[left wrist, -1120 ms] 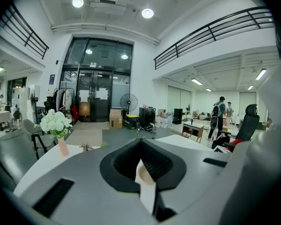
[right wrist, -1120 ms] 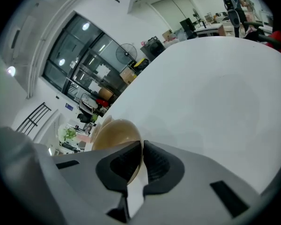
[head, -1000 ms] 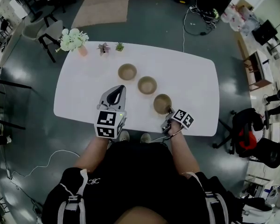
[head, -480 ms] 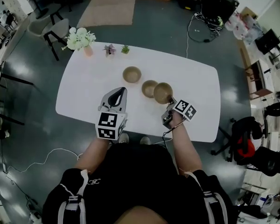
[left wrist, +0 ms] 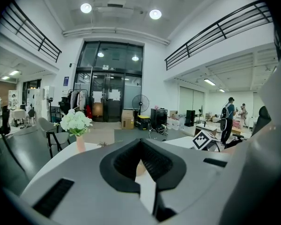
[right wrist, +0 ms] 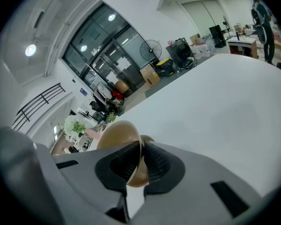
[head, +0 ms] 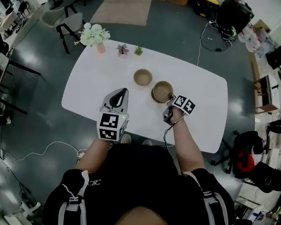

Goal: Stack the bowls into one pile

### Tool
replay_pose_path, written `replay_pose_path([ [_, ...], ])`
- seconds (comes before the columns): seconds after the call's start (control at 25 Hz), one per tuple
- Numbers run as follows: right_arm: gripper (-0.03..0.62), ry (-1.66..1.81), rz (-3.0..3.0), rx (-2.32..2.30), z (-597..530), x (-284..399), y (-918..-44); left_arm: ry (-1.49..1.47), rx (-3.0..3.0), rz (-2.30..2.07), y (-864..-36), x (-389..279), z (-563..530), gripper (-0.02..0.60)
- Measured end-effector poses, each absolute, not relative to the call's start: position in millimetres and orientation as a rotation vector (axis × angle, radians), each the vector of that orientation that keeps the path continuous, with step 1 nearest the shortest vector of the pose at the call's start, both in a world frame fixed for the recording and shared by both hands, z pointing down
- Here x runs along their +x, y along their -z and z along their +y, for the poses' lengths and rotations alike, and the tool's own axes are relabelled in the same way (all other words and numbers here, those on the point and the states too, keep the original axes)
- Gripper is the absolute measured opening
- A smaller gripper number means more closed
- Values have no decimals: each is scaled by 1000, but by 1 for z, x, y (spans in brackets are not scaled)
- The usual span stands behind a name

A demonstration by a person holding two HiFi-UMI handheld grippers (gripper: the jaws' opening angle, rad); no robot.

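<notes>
Two brown bowl spots show on the white table (head: 203, 111) in the head view. One bowl (head: 143, 77) stands alone further back. The other bowl (head: 162, 91) hangs tilted from my right gripper (head: 169, 99), over the spot where the middle bowl stood, so that bowl is mostly hidden. In the right gripper view the held bowl's (right wrist: 117, 135) rim lies between the jaws of the right gripper (right wrist: 140, 154), which have just been opening slightly. The rim of a second bowl (right wrist: 148, 138) peeks out behind. My left gripper (head: 122, 91) (left wrist: 140, 143) hovers at the table's near edge, shut and empty.
A vase of white flowers (head: 94, 34) (left wrist: 75, 122) and two small potted plants (head: 123, 48) (head: 138, 51) stand along the table's far left edge. Chairs, boxes and cables lie on the floor around the table. People stand far off at the right in the left gripper view.
My right gripper has carried its bowl up and to the left, from the near right of the row onto the middle bowl's spot. The left gripper has shifted slightly.
</notes>
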State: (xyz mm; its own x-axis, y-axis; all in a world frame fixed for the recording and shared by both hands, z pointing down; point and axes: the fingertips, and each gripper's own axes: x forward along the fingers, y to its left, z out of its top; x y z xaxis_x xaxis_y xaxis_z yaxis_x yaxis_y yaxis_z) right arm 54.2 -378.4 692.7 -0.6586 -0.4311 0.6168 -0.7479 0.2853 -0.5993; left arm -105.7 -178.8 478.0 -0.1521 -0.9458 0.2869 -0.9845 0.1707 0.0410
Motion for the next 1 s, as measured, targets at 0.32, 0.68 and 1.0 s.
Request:
replay_pose_path([
  [0.32, 48, -1192, -2189, 1056, -380, 43, -710, -224, 1815, -2235, -476, -123, -177, 14],
  [0.68, 61, -972, -2165, 1064, -381, 44, -711, -221, 1828, -2213, -482, -125, -188, 14],
  [1.0, 107, -645, -2243, 1062, -381, 42, -681, -227, 1871, -2181, -481, -113, -196, 14],
])
